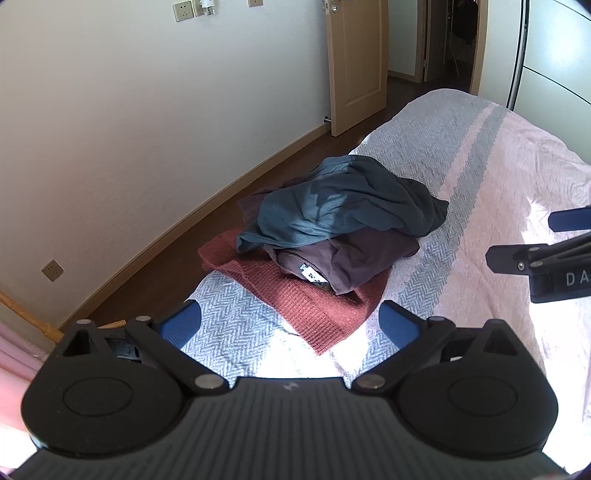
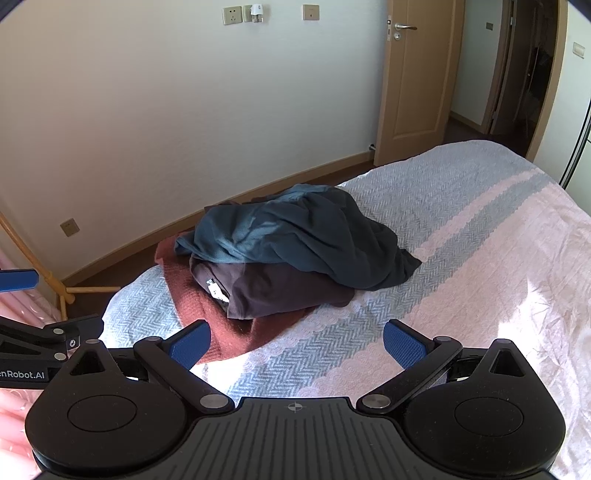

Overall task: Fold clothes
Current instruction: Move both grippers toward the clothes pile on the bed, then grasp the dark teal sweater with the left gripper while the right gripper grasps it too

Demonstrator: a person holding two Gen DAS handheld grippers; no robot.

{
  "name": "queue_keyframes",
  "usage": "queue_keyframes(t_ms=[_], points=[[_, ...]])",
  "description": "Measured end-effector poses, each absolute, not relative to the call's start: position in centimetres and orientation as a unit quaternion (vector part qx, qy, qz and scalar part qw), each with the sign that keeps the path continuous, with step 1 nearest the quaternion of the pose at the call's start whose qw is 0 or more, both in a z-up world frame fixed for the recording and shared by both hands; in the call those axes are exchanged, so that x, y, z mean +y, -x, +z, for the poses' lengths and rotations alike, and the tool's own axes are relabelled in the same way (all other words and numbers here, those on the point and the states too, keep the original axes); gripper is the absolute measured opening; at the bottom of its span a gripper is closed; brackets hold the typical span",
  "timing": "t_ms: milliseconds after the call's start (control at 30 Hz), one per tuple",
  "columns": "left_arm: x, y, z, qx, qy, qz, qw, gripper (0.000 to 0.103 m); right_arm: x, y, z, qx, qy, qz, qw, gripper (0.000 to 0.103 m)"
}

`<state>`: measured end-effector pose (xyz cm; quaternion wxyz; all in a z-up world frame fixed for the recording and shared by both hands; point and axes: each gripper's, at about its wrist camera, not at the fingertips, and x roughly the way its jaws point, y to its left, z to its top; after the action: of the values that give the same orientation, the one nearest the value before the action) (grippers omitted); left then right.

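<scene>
A small pile of clothes lies on the bed (image 2: 480,229), near its edge on the side facing the wall (image 2: 147,110). On top sits a rumpled teal garment (image 2: 314,236), bunched and unfolded, draping over the pile and spilling onto the bedspread on the right. Under it is a dark purple shirt (image 2: 280,291), roughly folded, with a white label (image 2: 216,290) showing at its collar. At the bottom lies a rust-red knitted sweater (image 1: 314,314), spread flat, with its near corner reaching toward the left tool.

The left tool (image 1: 290,323) hovers above the bedspread just short of the sweater, its blue-padded fingers (image 1: 397,325) spread wide and holding nothing. The right tool (image 2: 297,343) also hangs above the bed, near the pile but not touching it, with its blue fingers (image 2: 402,345) wide apart and empty. Each tool shows at the edge of the other's view, side by side and apart.

Sunlight falls in bright patches on the grey and pink bedspread. Beyond the bed stands an open wooden door (image 2: 417,81), and wall sockets (image 2: 232,14) sit high on the wall.
</scene>
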<state>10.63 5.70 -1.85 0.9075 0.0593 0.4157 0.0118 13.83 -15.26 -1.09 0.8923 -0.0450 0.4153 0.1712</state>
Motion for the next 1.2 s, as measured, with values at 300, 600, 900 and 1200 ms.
queue_keyframes(t_ms=[300, 600, 900, 1200], points=[[5.8, -11.0, -2.2, 0.406, -0.093, 0.009, 0.909, 0.101, -16.9, -13.9, -1.6, 0.404, 0.018, 0.182, 0.896, 0.102], [7.1, -13.3, -3.7, 0.388, -0.154, -0.002, 0.909, 0.100, -18.5, -15.0, -3.1, 0.384, 0.063, 0.155, 0.908, 0.102], [9.7, -26.6, -8.7, 0.378, -0.208, -0.101, 0.896, 0.097, -17.8, -23.5, -6.4, 0.408, 0.051, 0.149, 0.899, 0.102], [11.2, -39.5, -17.2, 0.410, -0.207, -0.214, 0.862, 0.073, -13.8, -37.1, -13.4, 0.442, 0.084, 0.196, 0.871, 0.084]])
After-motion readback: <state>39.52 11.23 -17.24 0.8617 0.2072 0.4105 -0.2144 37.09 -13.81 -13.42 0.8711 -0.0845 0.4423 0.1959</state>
